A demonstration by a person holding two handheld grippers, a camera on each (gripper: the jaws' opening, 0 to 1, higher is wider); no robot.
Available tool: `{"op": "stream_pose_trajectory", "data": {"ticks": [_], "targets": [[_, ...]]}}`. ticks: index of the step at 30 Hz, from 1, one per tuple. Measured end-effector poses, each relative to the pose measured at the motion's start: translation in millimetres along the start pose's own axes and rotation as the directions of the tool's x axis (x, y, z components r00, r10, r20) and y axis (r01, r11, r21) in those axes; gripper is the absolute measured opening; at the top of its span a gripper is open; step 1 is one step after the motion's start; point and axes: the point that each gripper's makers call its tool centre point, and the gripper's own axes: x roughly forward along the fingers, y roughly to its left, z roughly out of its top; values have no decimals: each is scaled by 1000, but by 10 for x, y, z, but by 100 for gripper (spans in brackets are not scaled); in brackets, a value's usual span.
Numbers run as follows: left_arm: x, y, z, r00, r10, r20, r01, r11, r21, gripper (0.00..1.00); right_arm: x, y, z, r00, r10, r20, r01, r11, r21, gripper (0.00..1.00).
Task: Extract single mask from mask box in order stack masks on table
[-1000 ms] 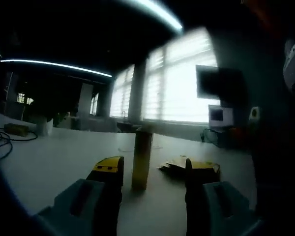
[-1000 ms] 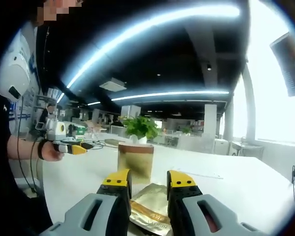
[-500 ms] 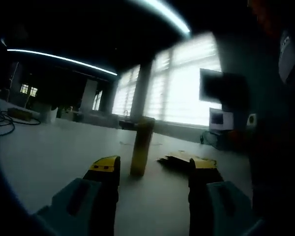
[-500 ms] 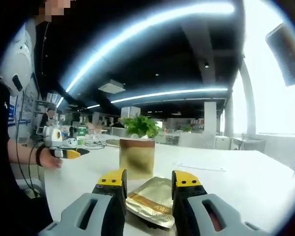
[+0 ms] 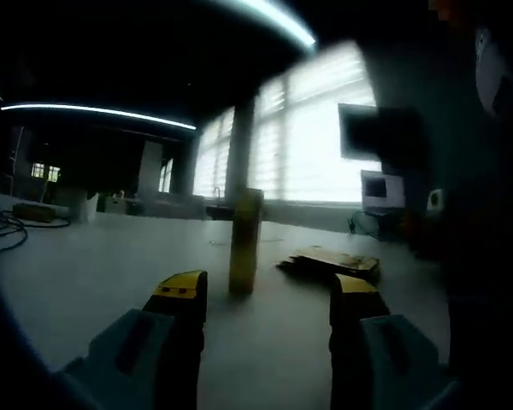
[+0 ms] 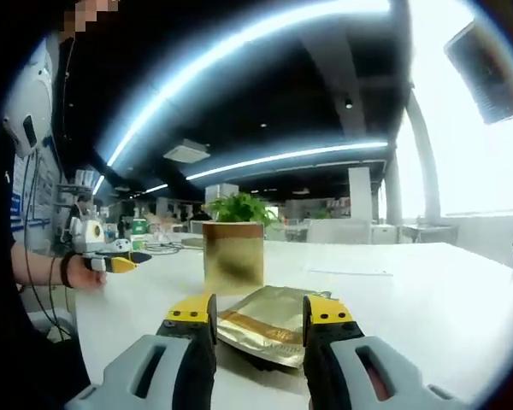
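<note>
In the left gripper view, the left gripper (image 5: 261,295) is hovering released, the upright mask box (image 5: 244,243) standing just ahead between its jaws.

In the right gripper view, the right gripper (image 6: 258,312) is gaping empty over the mask stack (image 6: 269,323) (gold packets); the next extraction probably needs reaching the box.

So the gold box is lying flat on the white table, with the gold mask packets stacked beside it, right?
Not quite: the gold box stands upright on the white table, as the right gripper view shows. The gold mask packets do lie stacked beside it.
</note>
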Motion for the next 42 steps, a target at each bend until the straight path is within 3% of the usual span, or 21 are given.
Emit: {"op": "stream_pose_trajectory", "data": {"ticks": [3, 5, 7, 14, 32, 37, 42], "targets": [[0, -22, -1, 1000, 0, 0, 0, 1000, 8, 49, -23, -17, -6, 1000, 2, 13, -2, 1000, -3, 36], [-4, -40, -2, 1000, -6, -3, 6, 1000, 11, 49, -42, -64, 60, 998, -14, 63, 15, 1000, -20, 35], [-22, -97, 41, 1000, -26, 16, 26, 1000, 4, 48, -71, -85, 68, 996, -5, 88, 3, 1000, 25, 35], [-17, -98, 7, 1000, -21, 4, 21, 999, 33, 47, -96, -118, -97, 999, -10, 43, 10, 1000, 16, 36], [-17, -14, 28, 1000, -3, 20, 3, 1000, 16, 46, -87, -28, -161, 1000, 14, 16, -14, 1000, 18, 35], [-9, 13, -7, 1000, 11, 9, -11, 1000, 29, 46, -149, -144, -114, 998, -9, 57, 5, 998, 62, 35], [-15, 40, 19, 999, 25, 23, -26, 998, 62, 47, -166, -203, -135, 998, -15, 66, 12, 998, 56, 35]]}}
